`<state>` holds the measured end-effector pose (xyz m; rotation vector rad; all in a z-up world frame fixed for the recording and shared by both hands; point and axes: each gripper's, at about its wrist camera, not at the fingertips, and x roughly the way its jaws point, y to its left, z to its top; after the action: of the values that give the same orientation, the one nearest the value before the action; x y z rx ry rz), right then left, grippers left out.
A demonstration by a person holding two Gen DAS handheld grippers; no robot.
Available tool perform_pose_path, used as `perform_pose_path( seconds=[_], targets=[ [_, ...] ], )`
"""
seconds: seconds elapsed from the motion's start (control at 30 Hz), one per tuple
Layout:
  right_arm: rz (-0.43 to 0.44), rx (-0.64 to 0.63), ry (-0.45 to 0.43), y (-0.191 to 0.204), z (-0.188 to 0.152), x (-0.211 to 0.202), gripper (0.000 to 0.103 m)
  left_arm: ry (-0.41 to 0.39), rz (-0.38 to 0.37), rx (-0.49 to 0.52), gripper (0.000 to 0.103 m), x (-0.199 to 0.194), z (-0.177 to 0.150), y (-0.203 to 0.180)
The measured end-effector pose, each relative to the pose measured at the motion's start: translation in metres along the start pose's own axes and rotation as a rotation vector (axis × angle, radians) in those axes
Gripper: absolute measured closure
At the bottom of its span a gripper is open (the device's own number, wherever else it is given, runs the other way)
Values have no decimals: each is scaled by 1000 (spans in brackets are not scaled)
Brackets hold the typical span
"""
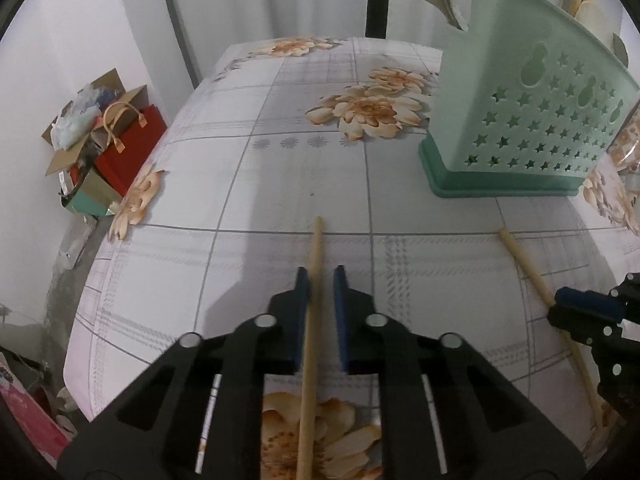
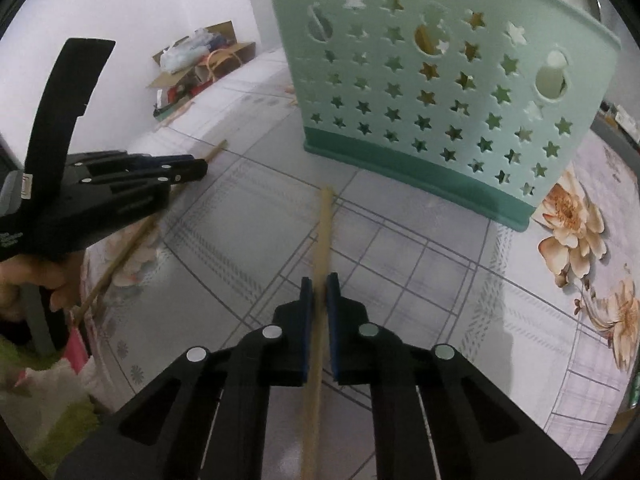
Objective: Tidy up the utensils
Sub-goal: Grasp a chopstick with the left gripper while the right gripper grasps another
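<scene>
Each pair of tongs is clenched on one pale wooden chopstick. The left tongs point(image 1: 321, 280) grip the left chopstick point(image 1: 314, 300) partway along its shaft, its free end jutting forward over the desk's floral, grid-patterned cloth point(image 1: 240, 184). The right tongs point(image 2: 319, 288) pinch the right chopstick point(image 2: 323, 240) the same way, its tip reaching toward the mint-green plastic utensil holder with star-shaped cut-outs point(image 2: 432, 92), which stands upright just ahead on the desk with utensils already inside.

The step in hand looks like carrying both sticks to the holder and dropping them in from above. To do it well, each stick probably needs lifting clear of the cloth and tipping upright, so its end clears the holder's tall rim rather than knocking the perforated wall. A thin round stick can pivot between flat pads, so the grip should stay firm until the end is well inside. With both tongs near each other, going one at a time would likely avoid the sticks crossing.
</scene>
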<state>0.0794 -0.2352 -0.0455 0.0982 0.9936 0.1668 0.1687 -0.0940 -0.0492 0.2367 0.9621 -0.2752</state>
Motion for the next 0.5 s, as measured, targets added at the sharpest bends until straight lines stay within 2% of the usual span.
perform_pose_path(
  seconds=[0.13, 0.5],
  targets=[
    [36, 20, 2, -7, 0, 0, 96, 6, 27, 8, 98, 2, 2, -6],
    [88, 91, 4, -28, -2, -7, 96, 27, 34, -20, 98, 2, 5, -6]
  ],
)
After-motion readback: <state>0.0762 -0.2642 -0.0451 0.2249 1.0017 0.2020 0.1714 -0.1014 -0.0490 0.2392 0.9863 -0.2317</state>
